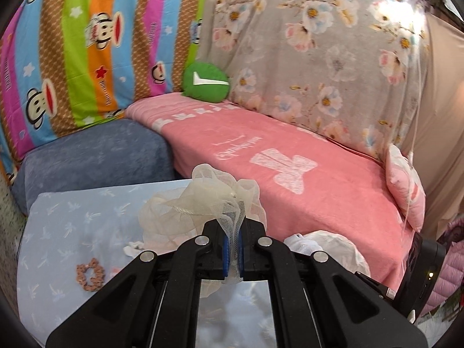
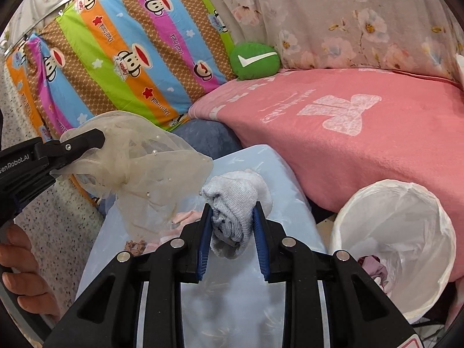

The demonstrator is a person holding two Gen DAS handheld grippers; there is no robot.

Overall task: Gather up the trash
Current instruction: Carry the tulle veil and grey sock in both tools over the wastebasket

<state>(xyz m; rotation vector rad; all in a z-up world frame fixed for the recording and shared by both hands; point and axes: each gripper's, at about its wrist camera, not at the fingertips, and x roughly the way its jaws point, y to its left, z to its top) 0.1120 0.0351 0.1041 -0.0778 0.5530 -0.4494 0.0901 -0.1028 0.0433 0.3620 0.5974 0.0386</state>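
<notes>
Currently 2 items are lifted: left gripper [image 1: 232, 242] clamps mesh fabric [image 1: 203, 200], right gripper [image 2: 232, 226] clamps rolled sock [image 2: 236, 200]; next move, presumably, is the lined bin [image 2: 397, 249].

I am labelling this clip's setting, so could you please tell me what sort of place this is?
Probably a home sitting or sleeping corner: a sofa-like seat under a pink blanket, hanging floral sheet and cartoon monkey sheet, and a lined trash bin.

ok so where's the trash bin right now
The white-lined trash bin sits low on the right in the right wrist view, against the front edge of the pink blanket and right of the light blue cushion; the left wrist view shows only its liner edge.
</notes>
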